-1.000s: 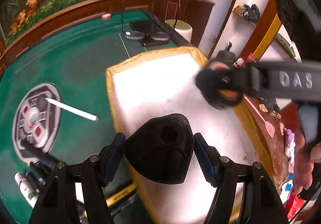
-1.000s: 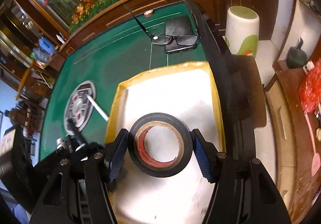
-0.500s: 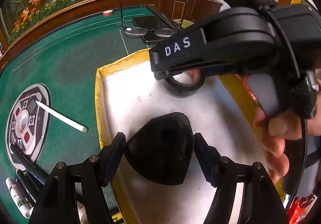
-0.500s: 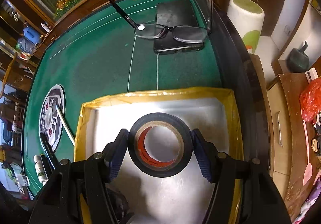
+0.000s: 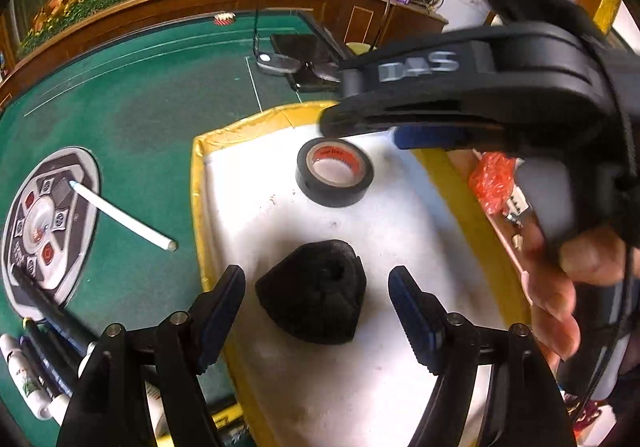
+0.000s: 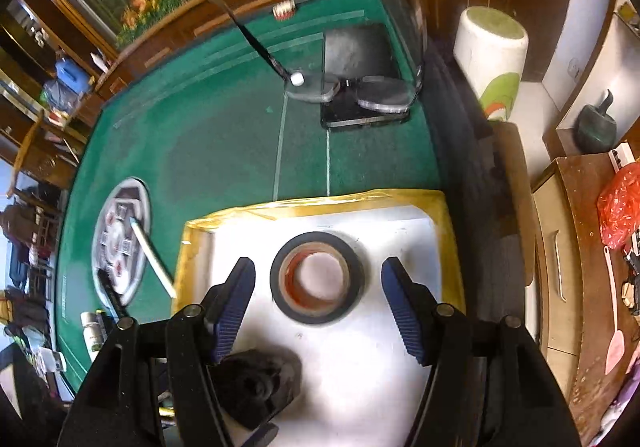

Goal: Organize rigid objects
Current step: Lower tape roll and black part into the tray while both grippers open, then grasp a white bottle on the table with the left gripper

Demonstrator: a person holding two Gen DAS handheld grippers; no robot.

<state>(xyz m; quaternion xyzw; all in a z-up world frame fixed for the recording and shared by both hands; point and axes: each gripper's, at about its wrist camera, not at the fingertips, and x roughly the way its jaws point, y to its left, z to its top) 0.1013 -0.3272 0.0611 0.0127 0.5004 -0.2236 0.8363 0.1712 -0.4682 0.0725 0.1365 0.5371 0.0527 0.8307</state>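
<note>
A white tray with a yellow rim (image 5: 199, 183) (image 6: 448, 243) lies on the green table. In it lie a black tape roll (image 5: 334, 177) (image 6: 317, 278) and a black wedge-shaped piece (image 5: 314, 291) (image 6: 260, 383). My left gripper (image 5: 317, 303) is open, its fingers either side of the wedge, apart from it. My right gripper (image 6: 318, 295) is open, its fingers either side of the tape roll, not touching. The right gripper's body (image 5: 480, 87) hangs over the tray's far right in the left wrist view.
A white stick (image 5: 124, 217) (image 6: 154, 257) rests across a round grey control panel (image 5: 44, 223) (image 6: 120, 239) at the left. Glasses (image 6: 352, 87) lie on a black phone (image 6: 360, 59) at the table's far end. Pens and a small bottle (image 5: 24, 371) lie at the near left.
Both grippers have opened. The wedge and the tape roll now lie loose in the tray. The right gripper has lifted a little above the roll.
</note>
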